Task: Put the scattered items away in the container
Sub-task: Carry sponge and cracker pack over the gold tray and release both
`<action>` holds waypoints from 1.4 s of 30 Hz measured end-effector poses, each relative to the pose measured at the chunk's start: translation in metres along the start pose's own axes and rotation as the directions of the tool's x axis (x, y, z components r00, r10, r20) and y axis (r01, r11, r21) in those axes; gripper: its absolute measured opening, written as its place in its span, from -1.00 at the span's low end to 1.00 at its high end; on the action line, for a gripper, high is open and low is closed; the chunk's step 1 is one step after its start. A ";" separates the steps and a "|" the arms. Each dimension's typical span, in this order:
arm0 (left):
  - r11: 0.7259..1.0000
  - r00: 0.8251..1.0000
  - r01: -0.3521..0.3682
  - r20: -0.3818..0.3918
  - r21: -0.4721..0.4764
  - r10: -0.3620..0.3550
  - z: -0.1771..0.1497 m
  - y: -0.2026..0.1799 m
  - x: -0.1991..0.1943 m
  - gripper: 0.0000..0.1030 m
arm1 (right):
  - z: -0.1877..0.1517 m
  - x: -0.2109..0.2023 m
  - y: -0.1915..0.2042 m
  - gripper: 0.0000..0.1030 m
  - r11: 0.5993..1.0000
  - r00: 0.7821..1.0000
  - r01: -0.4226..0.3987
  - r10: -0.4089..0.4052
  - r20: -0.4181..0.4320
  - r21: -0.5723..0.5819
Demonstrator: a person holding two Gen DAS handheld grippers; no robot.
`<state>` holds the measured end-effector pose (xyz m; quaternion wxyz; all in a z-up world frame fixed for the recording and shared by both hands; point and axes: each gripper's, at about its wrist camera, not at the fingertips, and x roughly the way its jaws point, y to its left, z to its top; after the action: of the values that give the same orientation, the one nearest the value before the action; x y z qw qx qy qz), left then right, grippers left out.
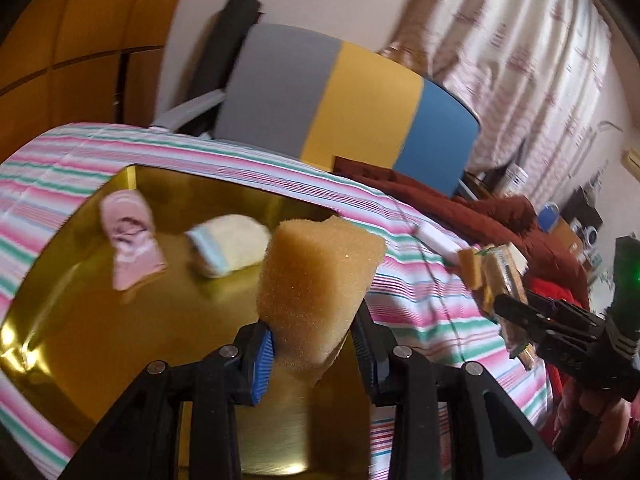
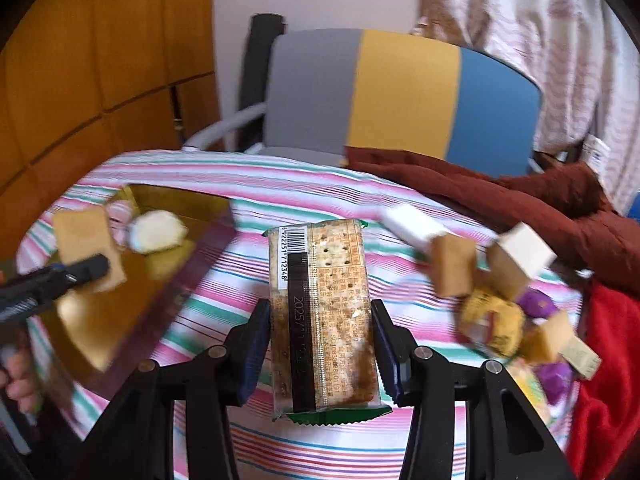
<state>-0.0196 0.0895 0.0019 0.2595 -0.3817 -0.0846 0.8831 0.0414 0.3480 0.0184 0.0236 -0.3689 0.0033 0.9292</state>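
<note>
You are gripping a sponge [image 1: 316, 292] over the box [image 1: 120, 360] holding two items; your right gripper [image 2: 320, 356] is clamping crackers [image 2: 320, 316]; clutter [image 2: 496, 304] at 3 o'clock is waiting.

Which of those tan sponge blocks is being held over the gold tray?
The large tan sponge block clamped in the left gripper, above the gold tray. The smaller tan blocks lie loose on the striped tablecloth.

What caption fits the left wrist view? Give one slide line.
Left hand-held gripper holds a yellow sponge over the gold tray.
</note>
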 end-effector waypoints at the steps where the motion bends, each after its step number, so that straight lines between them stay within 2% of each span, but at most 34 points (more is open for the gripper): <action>1: 1.000 1.000 -0.012 0.003 -0.012 0.012 0.001 0.009 -0.003 -0.31 | 0.005 0.000 0.010 -0.05 1.000 1.000 -0.025 0.025 0.003 -0.005; 7: 0.991 0.996 -0.093 -0.023 -0.093 0.091 -0.001 0.059 -0.013 -0.31 | 0.029 0.008 0.067 -0.05 0.985 0.985 -0.170 0.170 -0.016 -0.011; 11: 0.986 0.990 -0.136 -0.051 -0.099 0.132 0.000 0.082 -0.016 -0.31 | 0.040 0.020 0.109 -0.05 0.970 0.969 -0.242 0.240 -0.051 -0.035; 16: 0.981 0.982 -0.168 -0.100 -0.093 0.158 0.004 0.111 -0.014 -0.31 | 0.041 0.052 0.156 -0.05 0.951 0.941 -0.308 0.301 -0.157 -0.023; 20: 0.976 0.977 -0.184 -0.126 -0.114 0.170 0.008 0.131 -0.012 -0.31 | 0.039 0.082 0.174 -0.05 0.942 0.914 -0.332 0.332 -0.232 0.037; 23: 0.973 0.970 -0.208 -0.146 -0.095 0.193 0.012 0.141 -0.008 -0.29 | 0.036 0.099 0.186 -0.05 0.935 0.895 -0.345 0.353 -0.273 0.078; 25: 0.968 0.965 -0.233 -0.147 -0.093 0.219 0.015 0.146 -0.007 -0.26 | 0.035 0.110 0.194 -0.05 0.928 0.880 -0.357 0.373 -0.293 0.108; 28: 0.963 0.961 -0.242 -0.168 -0.122 0.220 0.019 0.154 -0.005 -0.16 | 0.036 0.126 0.204 -0.05 0.916 0.862 -0.367 0.401 -0.310 0.163; 31: 0.958 0.970 -0.205 -0.171 -0.203 0.172 0.023 0.162 -0.008 -0.01 | 0.036 0.141 0.209 -0.02 0.892 0.839 -0.382 0.445 -0.313 0.244; 32: 0.954 0.972 -0.202 -0.165 -0.223 0.167 0.023 0.164 -0.011 0.11 | 0.035 0.143 0.210 -0.01 0.883 0.833 -0.387 0.458 -0.309 0.267; 34: 0.948 0.975 -0.199 -0.146 -0.246 0.167 0.024 0.165 -0.017 0.13 | 0.034 0.146 0.210 0.03 0.854 0.817 -0.411 0.500 -0.288 0.318; 38: 0.938 0.981 -0.188 -0.092 -0.290 0.168 0.024 0.164 -0.035 0.13 | 0.037 0.137 0.210 0.20 0.831 0.813 -0.443 0.531 -0.240 0.338; 42: 0.929 0.978 -0.210 -0.046 -0.306 0.206 0.022 0.159 -0.046 0.13 | 0.039 0.119 0.210 0.20 0.853 0.836 -0.442 0.504 -0.216 0.279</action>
<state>-0.0718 -0.0691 -0.0092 0.1023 -0.4303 -0.1792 0.8788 -0.0811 0.1443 -0.0369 -0.1683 -0.4796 0.1996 0.8377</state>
